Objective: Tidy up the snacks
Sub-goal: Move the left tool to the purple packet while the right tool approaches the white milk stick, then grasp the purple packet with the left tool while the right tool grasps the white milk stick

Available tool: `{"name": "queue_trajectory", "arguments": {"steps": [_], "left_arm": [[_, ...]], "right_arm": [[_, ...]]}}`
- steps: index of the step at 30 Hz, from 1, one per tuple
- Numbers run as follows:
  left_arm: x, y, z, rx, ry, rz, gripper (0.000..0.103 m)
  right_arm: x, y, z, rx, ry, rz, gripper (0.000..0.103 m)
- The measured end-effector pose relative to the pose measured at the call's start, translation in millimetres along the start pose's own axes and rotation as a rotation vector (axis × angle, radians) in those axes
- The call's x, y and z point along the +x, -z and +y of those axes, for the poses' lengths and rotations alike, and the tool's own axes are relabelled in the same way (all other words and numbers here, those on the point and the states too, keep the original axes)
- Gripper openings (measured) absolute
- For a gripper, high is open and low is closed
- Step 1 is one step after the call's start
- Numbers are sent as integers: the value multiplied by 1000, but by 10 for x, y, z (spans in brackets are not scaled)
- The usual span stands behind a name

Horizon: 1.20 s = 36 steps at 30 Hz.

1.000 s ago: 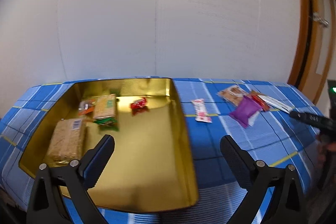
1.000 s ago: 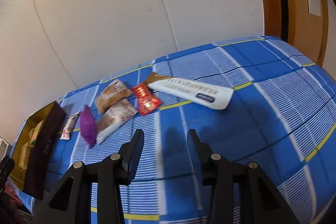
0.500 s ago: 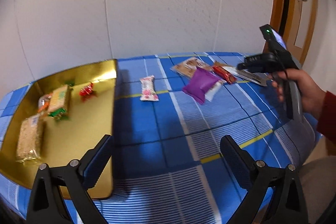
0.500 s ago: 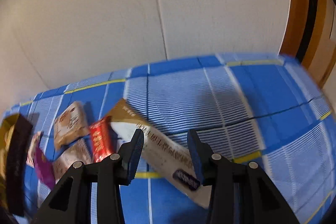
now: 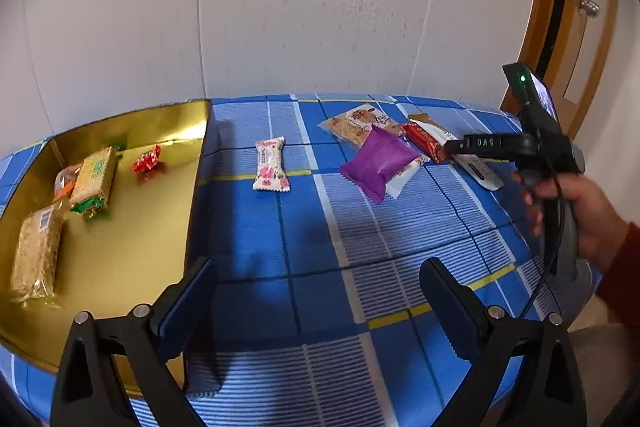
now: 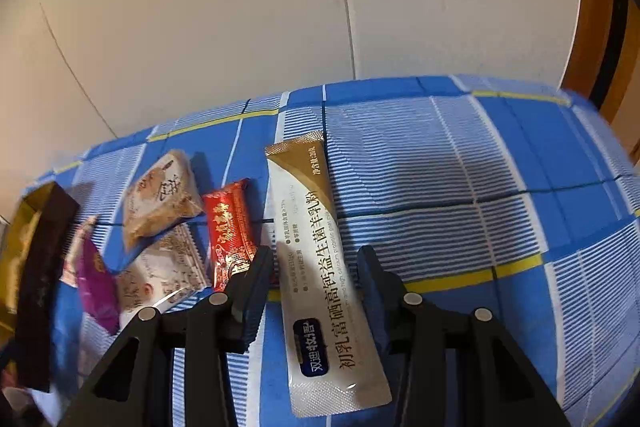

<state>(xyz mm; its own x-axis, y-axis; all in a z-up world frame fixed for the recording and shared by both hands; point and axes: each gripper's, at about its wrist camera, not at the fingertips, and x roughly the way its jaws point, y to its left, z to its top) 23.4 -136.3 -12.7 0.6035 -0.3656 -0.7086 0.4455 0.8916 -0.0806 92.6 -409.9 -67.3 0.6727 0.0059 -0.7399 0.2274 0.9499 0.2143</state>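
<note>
A long white and gold sachet point(image 6: 320, 267) lies on the blue checked cloth, between the fingers of my right gripper point(image 6: 314, 259). The jaws straddle it with a gap on each side, so the gripper is open. The left wrist view shows that gripper point(image 5: 452, 147) held by a hand over the sachet point(image 5: 478, 169). Next to the sachet are a red packet point(image 6: 230, 227), a tan packet point(image 6: 160, 199), a white printed packet point(image 6: 160, 275) and a purple packet point(image 5: 380, 159). A floral packet point(image 5: 271, 165) lies alone. My left gripper point(image 5: 316, 275) hangs open and empty above the cloth.
A gold tray point(image 5: 120, 259) at the left holds several snacks: a grain bar point(image 5: 36, 255), a green-ended bar point(image 5: 94, 179), an orange packet point(image 5: 64, 183) and a red candy point(image 5: 147, 159). A white wall stands behind the table and a wooden door frame point(image 5: 540, 27) at the right.
The left view has swung right, from the tray to the loose snacks. My right gripper has moved over the pile, so the long sachet now lies between its fingers.
</note>
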Motion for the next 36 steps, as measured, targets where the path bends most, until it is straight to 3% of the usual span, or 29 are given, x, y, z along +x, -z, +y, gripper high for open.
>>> {"name": "queue_trajectory", "arguments": {"steps": [5,10,18,23,25,30,36], "left_arm": [[110,-122,-68,14,-10,15,101],[300,-286,-151,12,-14,39,101],[727,-579,-375,83,-67,45,101],[925,-690,-501,155,-79,40,100],[979,-716,-540,180,-84,39,80],[1132,-745,-569,172,-19,94,42],[1112,-739,-618,182,-3,88,36]], "right_arm": [[-109,195,44,-16,51,-65,38],[-270,311,46,-3,78,-49,33],[-566,659,-193,292,-53,-16,32],[-713,805,-233,303,-70,-43,32],[-729,793,-237,285,-57,-48,32],[-614,727,-112,219,4,-56,32],[-612,740,-89,198,25,-62,33]]}}
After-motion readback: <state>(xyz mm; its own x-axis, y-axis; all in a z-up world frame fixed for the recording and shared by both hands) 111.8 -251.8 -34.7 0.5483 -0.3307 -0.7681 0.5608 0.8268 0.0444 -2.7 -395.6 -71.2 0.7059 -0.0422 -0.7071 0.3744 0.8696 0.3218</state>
